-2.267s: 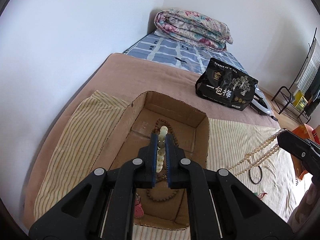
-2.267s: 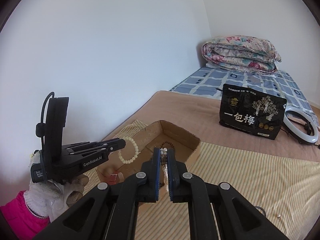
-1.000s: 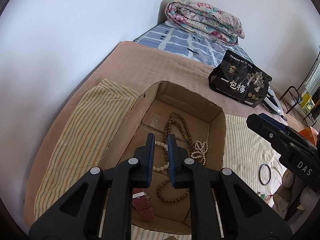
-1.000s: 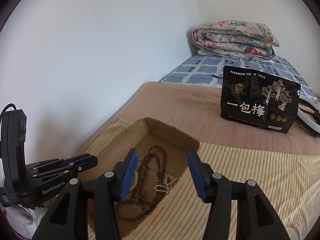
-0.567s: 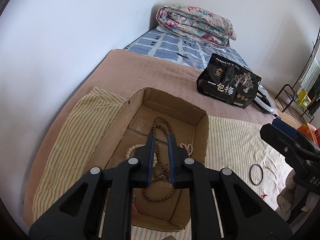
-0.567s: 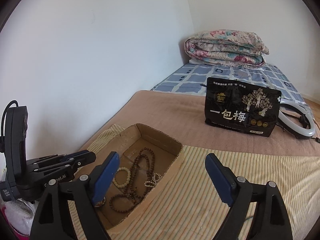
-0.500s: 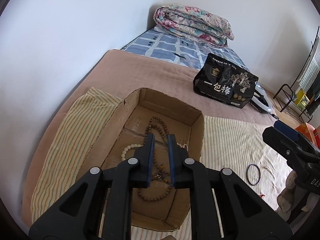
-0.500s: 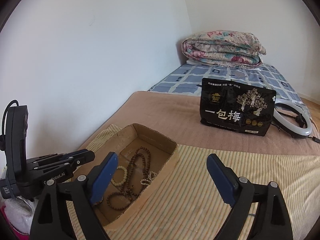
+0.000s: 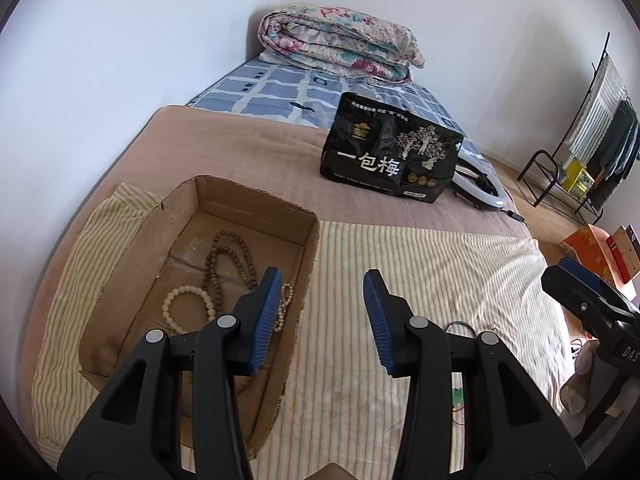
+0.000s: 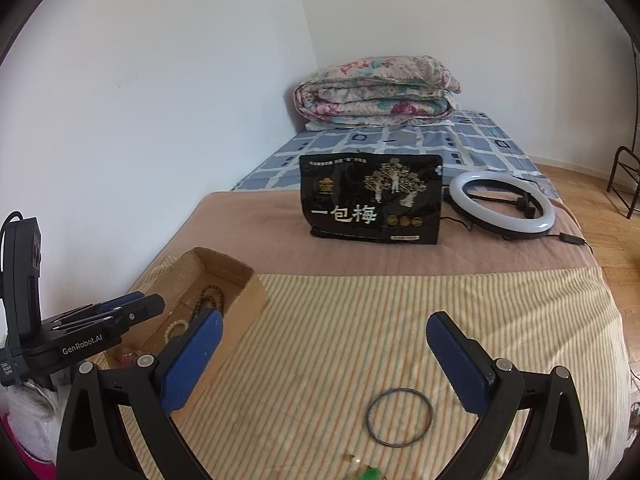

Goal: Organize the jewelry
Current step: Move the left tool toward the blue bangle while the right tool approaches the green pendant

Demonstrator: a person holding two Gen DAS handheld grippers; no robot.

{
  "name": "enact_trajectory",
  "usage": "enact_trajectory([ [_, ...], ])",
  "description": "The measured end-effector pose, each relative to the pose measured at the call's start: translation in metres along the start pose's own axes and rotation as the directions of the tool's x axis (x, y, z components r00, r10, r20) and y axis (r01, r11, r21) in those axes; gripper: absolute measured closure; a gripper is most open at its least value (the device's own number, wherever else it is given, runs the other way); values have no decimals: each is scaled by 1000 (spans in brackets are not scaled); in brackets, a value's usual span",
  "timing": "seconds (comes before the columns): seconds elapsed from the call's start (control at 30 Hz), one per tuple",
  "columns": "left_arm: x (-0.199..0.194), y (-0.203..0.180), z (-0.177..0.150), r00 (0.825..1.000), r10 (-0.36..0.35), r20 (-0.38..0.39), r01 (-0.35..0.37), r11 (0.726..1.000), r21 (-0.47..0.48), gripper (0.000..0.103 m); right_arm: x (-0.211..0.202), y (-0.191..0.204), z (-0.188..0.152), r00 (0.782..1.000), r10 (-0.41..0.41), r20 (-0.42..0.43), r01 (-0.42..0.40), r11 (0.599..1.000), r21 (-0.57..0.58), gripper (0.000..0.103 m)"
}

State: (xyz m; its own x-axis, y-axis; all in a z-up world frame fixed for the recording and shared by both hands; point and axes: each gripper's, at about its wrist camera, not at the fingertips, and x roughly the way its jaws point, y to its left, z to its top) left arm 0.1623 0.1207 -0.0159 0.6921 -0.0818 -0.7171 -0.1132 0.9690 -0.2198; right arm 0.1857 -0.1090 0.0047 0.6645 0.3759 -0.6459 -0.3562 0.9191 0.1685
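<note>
We note a black bag [image 10: 374, 200] upright on the brown blanket [image 10: 248, 236], a ring light [image 10: 502, 204] just beside it. Behind, a folded quilt [image 10: 376, 90] on the checked sheet [image 10: 472, 140]. Striped cloth [image 10: 360, 320] nearer us; a rack [image 9: 592, 136] at far right.

Both hand-held grippers [image 9: 320, 316] [image 10: 324, 364] now empty, spread.
</note>
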Motion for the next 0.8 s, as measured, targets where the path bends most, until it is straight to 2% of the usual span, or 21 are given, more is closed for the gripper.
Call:
enact_trajectory([
  [0.33, 14, -53, -8, 997, -63, -40, 66, 995, 69, 59, -31, -54, -17, 996, -91, 16, 90, 996, 17, 0],
  [0.4, 17, -62, -10, 995, -80, -53, 84, 993, 84, 43, -36, -65, -22, 994, -106, 11, 105, 994, 22, 0],
  [0.43, 18, -67, -12, 995, -87, -55, 91, 992, 91, 41, -38, -70, -25, 994, -113, 7, 113, 993, 25, 0],
  [0.63, 30, -91, -21, 989, -113, -97, 125, 984, 127, 41, -43, -104, -44, 988, -153, -37, 155, 986, 54, 0],
  [0.8, 41, -109, -29, 982, -131, -137, 151, 977, 147, 40, -47, -126, -58, 987, -147, -71, 153, 984, 92, 0],
])
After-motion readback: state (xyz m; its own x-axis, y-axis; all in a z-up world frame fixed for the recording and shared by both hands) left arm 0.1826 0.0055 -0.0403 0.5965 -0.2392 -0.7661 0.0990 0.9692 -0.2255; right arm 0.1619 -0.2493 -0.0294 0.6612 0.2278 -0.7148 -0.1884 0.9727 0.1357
